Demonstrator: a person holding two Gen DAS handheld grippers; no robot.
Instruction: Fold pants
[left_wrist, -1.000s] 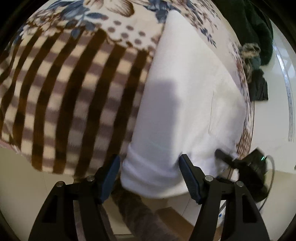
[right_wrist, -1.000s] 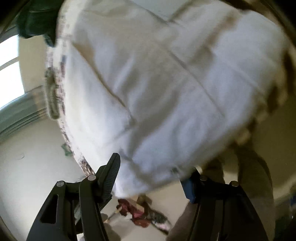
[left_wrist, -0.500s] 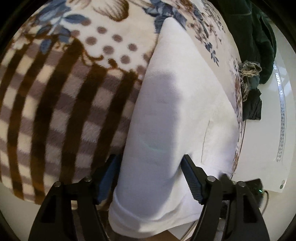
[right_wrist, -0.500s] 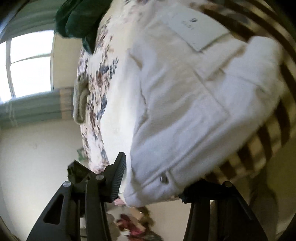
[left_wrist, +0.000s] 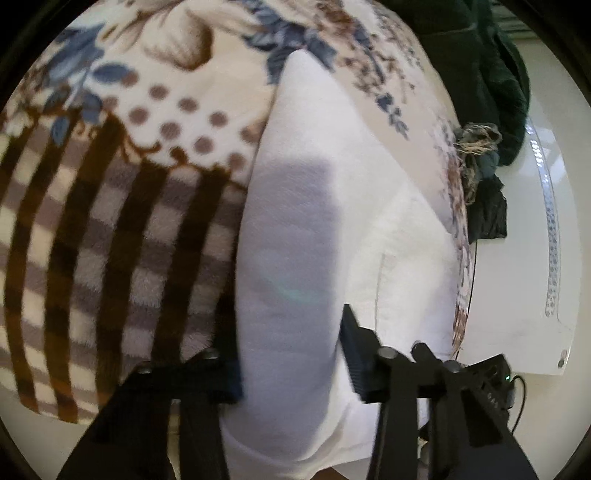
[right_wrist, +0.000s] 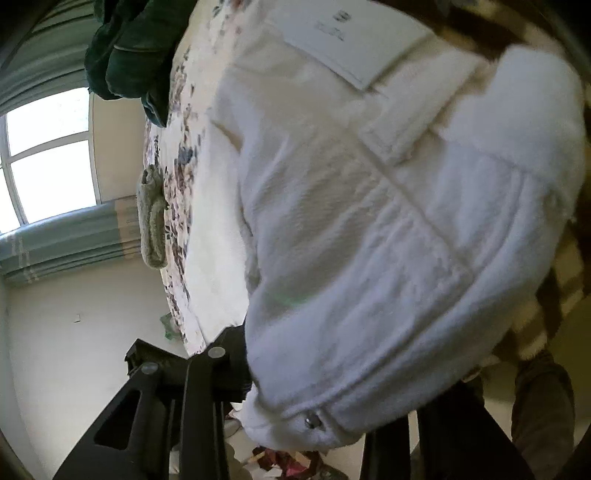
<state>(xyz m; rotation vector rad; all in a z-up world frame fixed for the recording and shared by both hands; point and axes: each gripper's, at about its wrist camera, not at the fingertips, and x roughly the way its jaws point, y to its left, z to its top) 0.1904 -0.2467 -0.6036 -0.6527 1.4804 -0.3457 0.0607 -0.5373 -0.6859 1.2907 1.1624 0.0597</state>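
Note:
White pants (left_wrist: 314, 221) lie folded on a bed, over a brown-striped and floral blanket (left_wrist: 110, 240). My left gripper (left_wrist: 288, 332) is closing on the near folded edge; the cloth bulges between its fingers and both pads press into it. In the right wrist view the pants' waistband end (right_wrist: 369, 221) shows a metal button (right_wrist: 312, 420) and a white label (right_wrist: 343, 40). My right gripper (right_wrist: 314, 387) is closing on that waistband corner. Its left finger (right_wrist: 232, 354) touches the cloth; the other finger is mostly hidden behind it.
A dark green garment (left_wrist: 480, 74) and a frayed cloth (left_wrist: 476, 140) lie at the bed's far edge. A black device with a cable (left_wrist: 495, 380) and a white board (left_wrist: 517, 295) are on the floor. A window (right_wrist: 48, 147) and a person's leg (right_wrist: 543, 406) show.
Both grippers moved in over the pants' near edge and their fingers narrowed onto the cloth. The right wrist view swung from a blurred close view to the waistband corner.

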